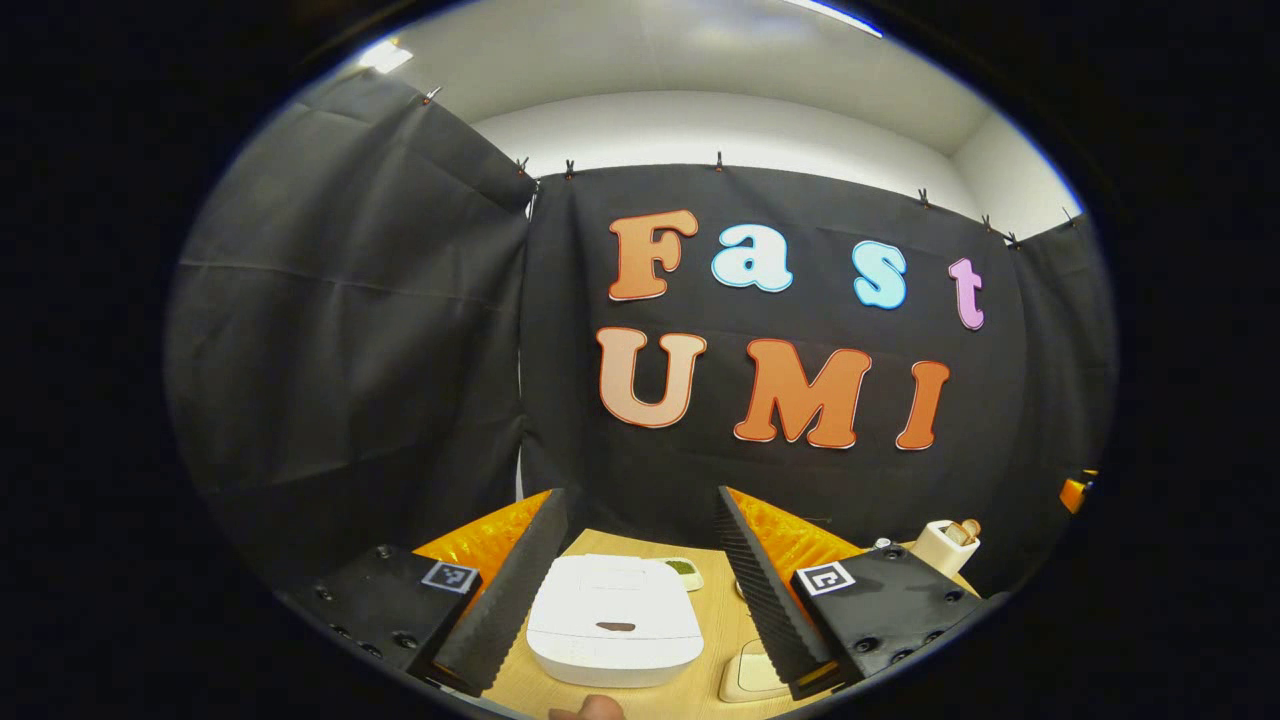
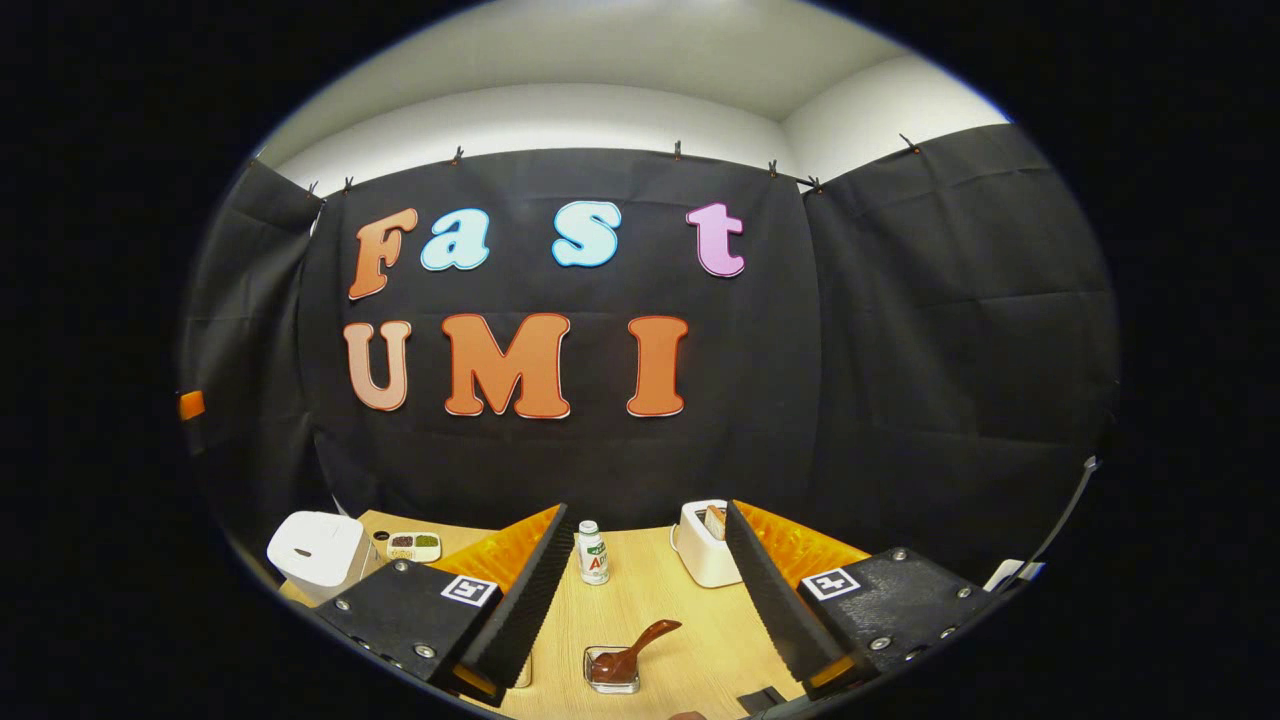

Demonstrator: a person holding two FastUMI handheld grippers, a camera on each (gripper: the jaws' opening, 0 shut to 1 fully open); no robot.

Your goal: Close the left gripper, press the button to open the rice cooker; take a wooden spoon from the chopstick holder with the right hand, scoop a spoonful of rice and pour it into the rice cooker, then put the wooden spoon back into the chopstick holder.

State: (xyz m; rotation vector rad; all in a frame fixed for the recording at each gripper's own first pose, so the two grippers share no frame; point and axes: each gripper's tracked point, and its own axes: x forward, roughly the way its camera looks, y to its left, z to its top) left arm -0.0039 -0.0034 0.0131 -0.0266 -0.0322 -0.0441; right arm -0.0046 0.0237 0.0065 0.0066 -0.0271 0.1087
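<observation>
In the left gripper view the white rice cooker [image 1: 615, 620] stands on the wooden table [image 1: 720, 620], lid down, with a dark oval button [image 1: 615, 626] at its front. My left gripper [image 1: 640, 500] is open above and in front of it, one finger on each side. In the right gripper view my right gripper [image 2: 647, 510] is open over the table. A brown wooden spoon [image 2: 640, 645] lies with its bowl in a small clear dish [image 2: 612, 670] between its fingers. The white chopstick holder [image 2: 703, 545] stands farther back with a wooden piece in it, also seen in the left gripper view [image 1: 945, 545].
A small white bottle [image 2: 593, 552] stands at the table's middle back. A divided dish [image 2: 413, 545] of dark and green grains sits behind the rice cooker [image 2: 315, 555]. A beige square object [image 1: 750, 675] lies right of the cooker. A fingertip [image 1: 590, 708] shows at the bottom edge.
</observation>
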